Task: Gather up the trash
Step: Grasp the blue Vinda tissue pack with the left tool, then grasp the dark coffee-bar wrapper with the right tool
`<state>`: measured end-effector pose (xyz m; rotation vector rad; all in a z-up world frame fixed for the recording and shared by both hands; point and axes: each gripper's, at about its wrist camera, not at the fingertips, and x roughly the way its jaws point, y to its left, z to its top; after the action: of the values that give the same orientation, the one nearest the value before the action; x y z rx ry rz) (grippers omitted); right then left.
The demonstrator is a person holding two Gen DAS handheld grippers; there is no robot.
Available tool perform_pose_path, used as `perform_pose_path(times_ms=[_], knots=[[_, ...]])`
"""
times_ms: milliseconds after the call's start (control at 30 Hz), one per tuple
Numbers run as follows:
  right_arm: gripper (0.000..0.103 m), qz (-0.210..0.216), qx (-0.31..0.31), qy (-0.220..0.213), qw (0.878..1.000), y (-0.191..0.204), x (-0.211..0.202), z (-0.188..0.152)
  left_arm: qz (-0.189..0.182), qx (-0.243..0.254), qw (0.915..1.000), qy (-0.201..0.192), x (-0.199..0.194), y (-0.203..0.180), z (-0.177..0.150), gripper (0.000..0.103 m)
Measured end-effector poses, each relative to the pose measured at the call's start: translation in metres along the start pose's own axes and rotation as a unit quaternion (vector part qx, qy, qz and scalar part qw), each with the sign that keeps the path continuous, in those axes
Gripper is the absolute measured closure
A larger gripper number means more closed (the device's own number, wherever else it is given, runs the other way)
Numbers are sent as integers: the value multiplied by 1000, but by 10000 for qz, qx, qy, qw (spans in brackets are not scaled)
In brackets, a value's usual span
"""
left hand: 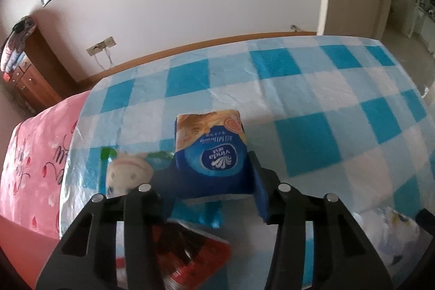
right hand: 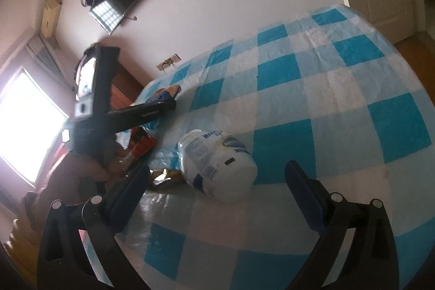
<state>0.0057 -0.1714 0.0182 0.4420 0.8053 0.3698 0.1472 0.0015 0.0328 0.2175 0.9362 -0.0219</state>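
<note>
The left claw (left hand: 214, 175) clamps the soft, light blue-and-orange tissue pack (left hand: 210, 143) across its sides; the right claw (right hand: 217, 189) stands open.

Right tool (right hand: 217, 178) gapes over the white jar (right hand: 217, 165) lying on the checked tablecloth (right hand: 339, 105).

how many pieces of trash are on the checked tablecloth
5: blue tissue pack in left jaws; green-white wrapper beside it; red packet below; white plastic bottle and gold wrapper near right gripper. More may be hidden.
</note>
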Motion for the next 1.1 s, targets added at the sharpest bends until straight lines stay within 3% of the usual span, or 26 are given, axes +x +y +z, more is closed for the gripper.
perform_pose_path(times_ms=[167,400,767,1100], knots=[[5,-223,-238,-14,9995,6,1,-1,-596,182,9980,100,-17,-22,-18,62],[5,-363,-416,120,9984,9,7,-3,-1009,194,9946,122,-33,-36,-46,65],[5,-534,-611,186,9965,15,19,3,-1136,-212,9933,20,-64,-10,-75,66],[5,-732,-1227,395,9890,35,35,-1,-1092,-507,9927,-6,-97,14,-100,66]])
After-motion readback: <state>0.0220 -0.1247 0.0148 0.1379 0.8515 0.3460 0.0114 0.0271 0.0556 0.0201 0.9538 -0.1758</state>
